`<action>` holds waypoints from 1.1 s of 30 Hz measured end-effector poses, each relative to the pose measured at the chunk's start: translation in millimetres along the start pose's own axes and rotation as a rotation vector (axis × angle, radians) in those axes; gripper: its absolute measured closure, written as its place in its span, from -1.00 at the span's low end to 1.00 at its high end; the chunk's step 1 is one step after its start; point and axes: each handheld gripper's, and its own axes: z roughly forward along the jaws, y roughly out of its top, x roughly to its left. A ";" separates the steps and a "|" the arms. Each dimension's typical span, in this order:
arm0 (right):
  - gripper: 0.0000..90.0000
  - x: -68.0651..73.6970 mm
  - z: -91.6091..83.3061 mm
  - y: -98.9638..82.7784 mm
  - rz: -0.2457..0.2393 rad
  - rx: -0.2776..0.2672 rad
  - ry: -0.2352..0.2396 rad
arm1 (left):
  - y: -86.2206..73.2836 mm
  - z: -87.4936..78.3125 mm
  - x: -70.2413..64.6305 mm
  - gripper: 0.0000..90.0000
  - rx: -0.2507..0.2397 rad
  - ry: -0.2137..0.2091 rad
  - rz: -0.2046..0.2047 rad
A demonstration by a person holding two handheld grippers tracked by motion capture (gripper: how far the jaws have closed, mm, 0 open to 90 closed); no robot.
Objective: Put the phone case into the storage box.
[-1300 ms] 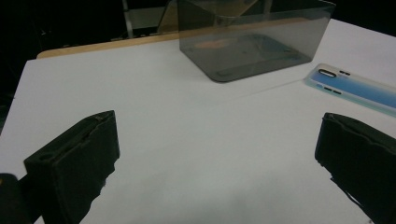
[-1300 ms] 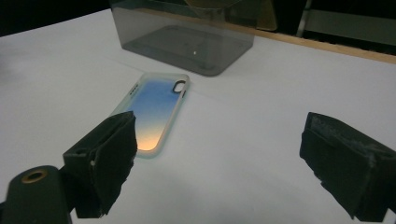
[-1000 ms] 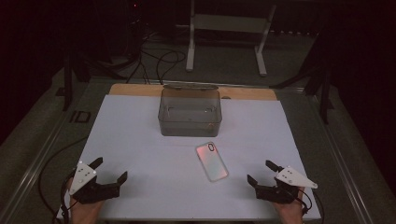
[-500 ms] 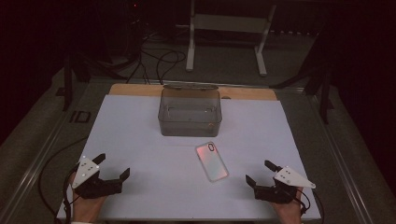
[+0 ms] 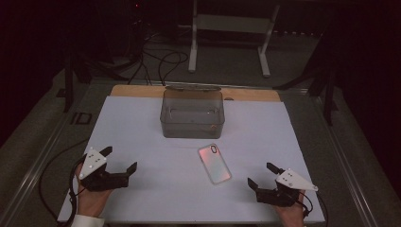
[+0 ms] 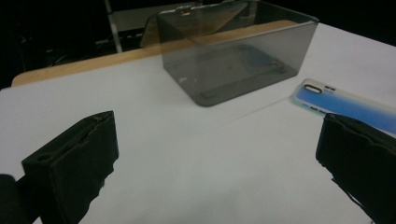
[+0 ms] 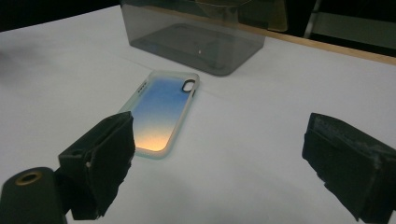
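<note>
White mat [image 5: 142, 123], unmarked phone case [image 5: 214, 163]

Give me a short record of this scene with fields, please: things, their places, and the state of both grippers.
surface: white sheet on the table
box: clear box, far middle of the sheet, open top, looks empty
case: phone case, flat, in front of the box, apart from it
left gripper: open, holds nothing, near left corner
right gripper: open, holds nothing, right of the case
contact: neither gripper touches the case
</note>
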 end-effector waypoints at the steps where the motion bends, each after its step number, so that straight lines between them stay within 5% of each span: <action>1: -0.79 -0.2 -0.1 0.0 -0.002 0.000 -0.001 | 1.7 1.1 -0.5 -1.00 0.000 -0.003 0.005; 33: -0.79 -0.4 1.5 -1.0 0.002 0.014 0.006 | 27.1 46.6 -6.2 -1.00 0.055 -0.093 0.055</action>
